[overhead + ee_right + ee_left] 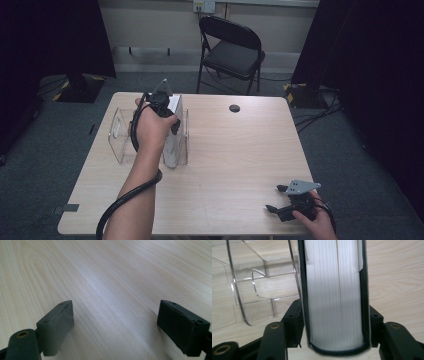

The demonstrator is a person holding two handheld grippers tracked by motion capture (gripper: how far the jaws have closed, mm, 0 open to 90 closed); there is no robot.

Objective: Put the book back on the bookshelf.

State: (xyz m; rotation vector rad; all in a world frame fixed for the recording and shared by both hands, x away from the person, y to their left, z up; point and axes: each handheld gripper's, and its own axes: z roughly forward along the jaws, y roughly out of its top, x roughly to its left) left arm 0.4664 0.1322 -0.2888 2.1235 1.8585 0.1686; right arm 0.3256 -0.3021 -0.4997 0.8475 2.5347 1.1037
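Observation:
A thick book (pixel 172 150) with white pages and a dark cover (pixel 335 290) stands upright in the right-hand slot of a clear acrylic rack (pixel 117 135) on the table's left half. My left gripper (pixel 167 117) reaches down over the book's top from above. In the left gripper view its jaws (pixel 335 315) flank both covers, the pads (pixel 295 317) close beside them without clearly pressing. The rack's empty clear dividers (pixel 257 285) show to the left of the book. My right gripper (pixel 277 198) rests near the table's front right corner, jaws (pixel 115 317) wide open over bare wood.
The light wooden table (pixel 240 150) has a black cable hole (pixel 234 108) near its far edge. A black folding chair (pixel 232 50) stands behind the table. Dark curtains and stand bases flank both sides. A strip of tape (pixel 67 207) marks the front left corner.

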